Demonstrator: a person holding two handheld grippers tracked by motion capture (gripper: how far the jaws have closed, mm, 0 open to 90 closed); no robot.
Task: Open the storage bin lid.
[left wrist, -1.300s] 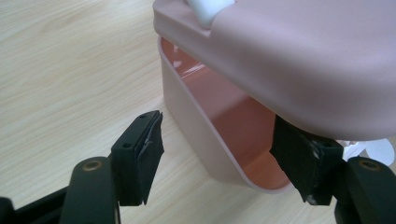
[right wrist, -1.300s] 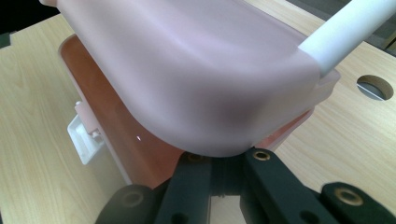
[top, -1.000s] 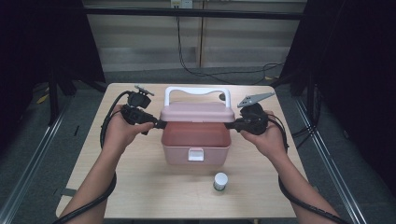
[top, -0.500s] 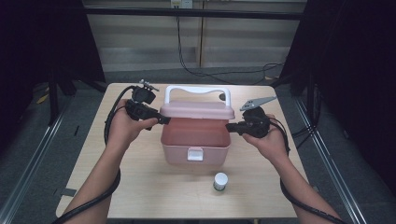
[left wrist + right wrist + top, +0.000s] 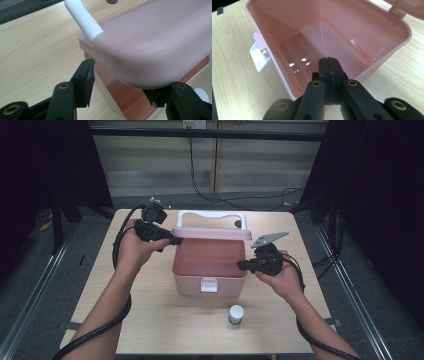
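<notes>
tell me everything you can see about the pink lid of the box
The pink lid looks like smooth matte plastic with rounded corners and a white loop handle on top. It is swung up and back, hinged along the far edge of the pink box, leaving the box open. The left gripper straddles its near left corner; its jaws have just been closing, one pad under the rim, the other not yet touching.

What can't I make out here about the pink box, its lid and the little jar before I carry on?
- Lid hinge: high view, hidden behind the raised lid.
- Left gripper pads' contact with the lid: left gripper view, one pad tucked under the lid's corner.
- Small jar: high view, too small to read; contents unknown.
- Box front wall: right gripper view, cut off.
</notes>
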